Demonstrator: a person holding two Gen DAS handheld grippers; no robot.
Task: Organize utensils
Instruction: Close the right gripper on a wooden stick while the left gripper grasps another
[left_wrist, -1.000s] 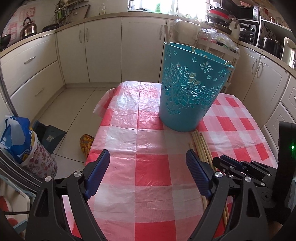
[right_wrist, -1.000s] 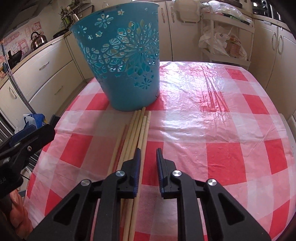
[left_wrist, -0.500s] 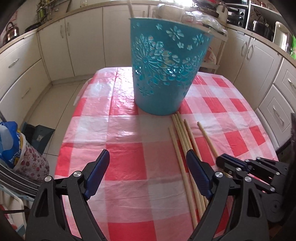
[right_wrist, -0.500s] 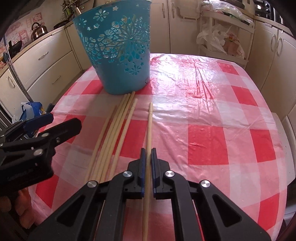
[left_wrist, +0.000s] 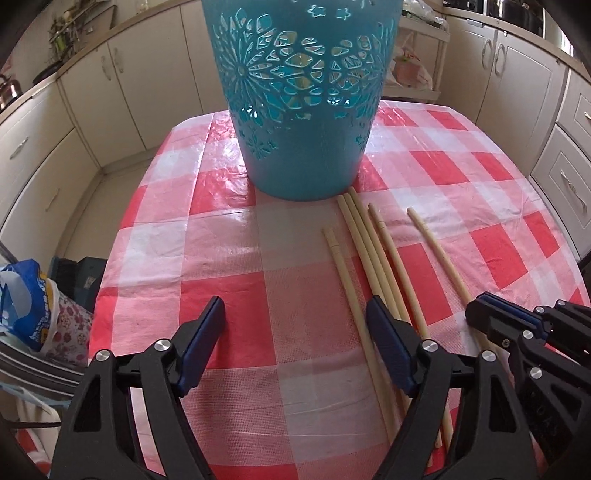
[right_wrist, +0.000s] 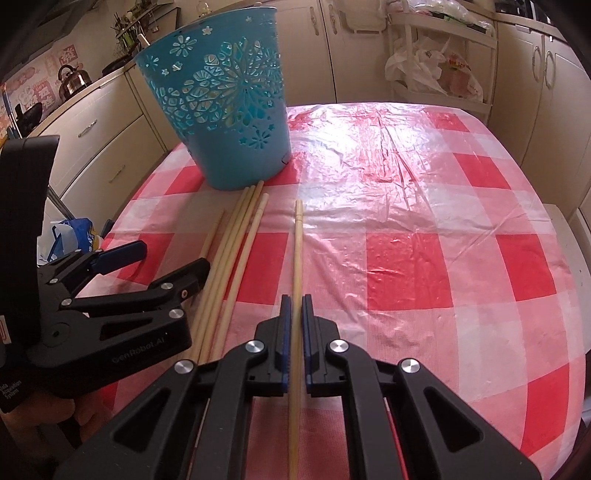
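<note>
A teal cut-out basket (left_wrist: 303, 110) (right_wrist: 221, 110) stands upright at the far side of the checked table. Several long wooden sticks (left_wrist: 369, 251) (right_wrist: 236, 236) lie side by side in front of it. One stick (right_wrist: 297, 236) (left_wrist: 436, 254) lies apart to their right, and my right gripper (right_wrist: 295, 306) (left_wrist: 480, 317) is shut on it near its close end. My left gripper (left_wrist: 295, 314) (right_wrist: 162, 262) hovers low at the left of the bundle. Its jaws are wide and closing. The leftmost stick lies just inside its right finger, and no pad presses on it.
The red-and-white plastic cloth (right_wrist: 443, 221) ends close on the left and near sides. Cream cabinets ring the room. A blue bag (left_wrist: 29, 302) sits on the floor at the left. A white rack with plastic bags (right_wrist: 436, 70) stands behind the table.
My right gripper shut on one stick and drew it right, away from the bundle. My left gripper came down and forward toward the basket and sticks, its jaws a little narrower.
</note>
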